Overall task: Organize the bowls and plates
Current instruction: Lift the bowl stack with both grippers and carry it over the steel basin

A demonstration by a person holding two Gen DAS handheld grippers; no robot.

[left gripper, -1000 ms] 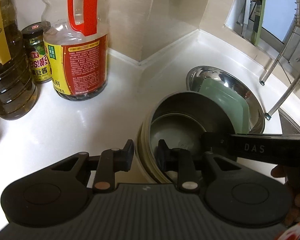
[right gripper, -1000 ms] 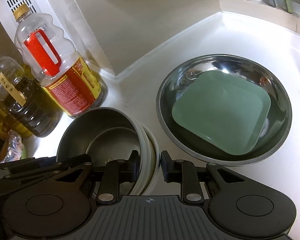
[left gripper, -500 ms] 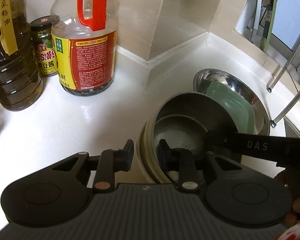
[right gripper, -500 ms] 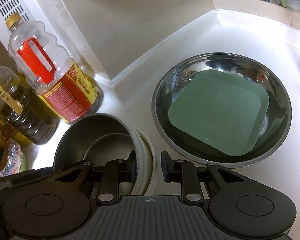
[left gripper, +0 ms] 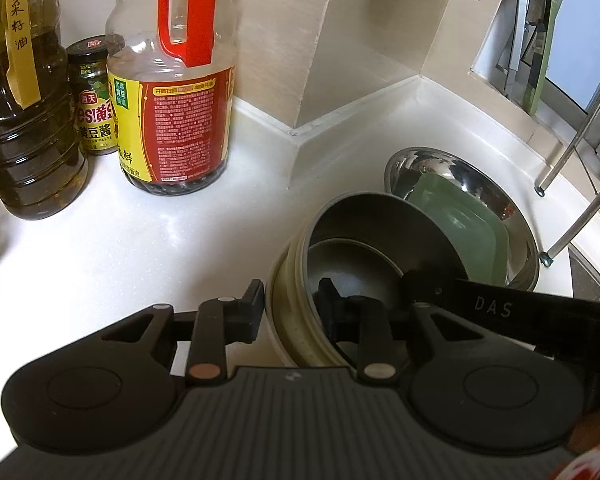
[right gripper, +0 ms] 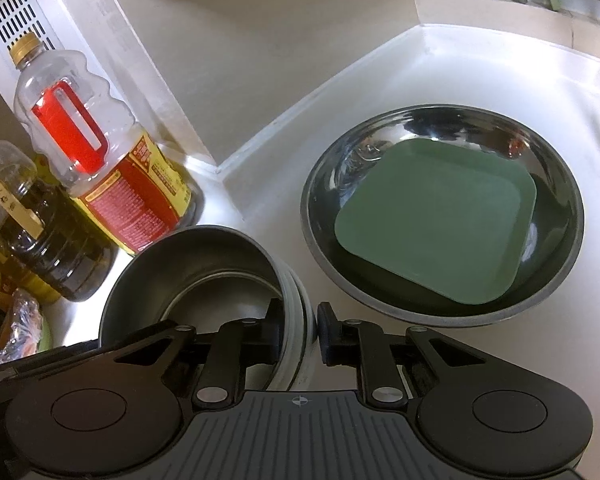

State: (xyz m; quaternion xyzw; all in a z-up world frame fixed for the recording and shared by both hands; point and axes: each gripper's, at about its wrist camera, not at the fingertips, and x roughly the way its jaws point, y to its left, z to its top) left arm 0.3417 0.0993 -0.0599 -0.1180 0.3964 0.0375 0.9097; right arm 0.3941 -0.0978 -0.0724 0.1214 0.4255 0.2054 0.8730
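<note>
A stack of cream bowls with a steel bowl (left gripper: 364, 220) nested on top stands on the white counter. My left gripper (left gripper: 290, 308) is shut on its near-left rim, one finger outside and one inside. My right gripper (right gripper: 300, 328) straddles the opposite rim of the same stack (right gripper: 204, 256). Its jaws are closing, with a thin gap still showing at the outer pad. The right gripper's black body (left gripper: 500, 308) shows across the stack in the left wrist view. Just right of the stack, a green square plate (right gripper: 440, 216) lies inside a wide steel basin (right gripper: 312, 216).
A large red-handled sauce bottle (left gripper: 172, 92), a dark oil bottle (left gripper: 24, 120) and a small jar (left gripper: 94, 96) stand at the back left. Dish rack legs (left gripper: 572, 148) rise at the right by the window. A wall corner juts out behind the bowls.
The right gripper's jaws have narrowed around the stack's rim. Both hands rolled slightly and stayed where they were; the left grip looks the same.
</note>
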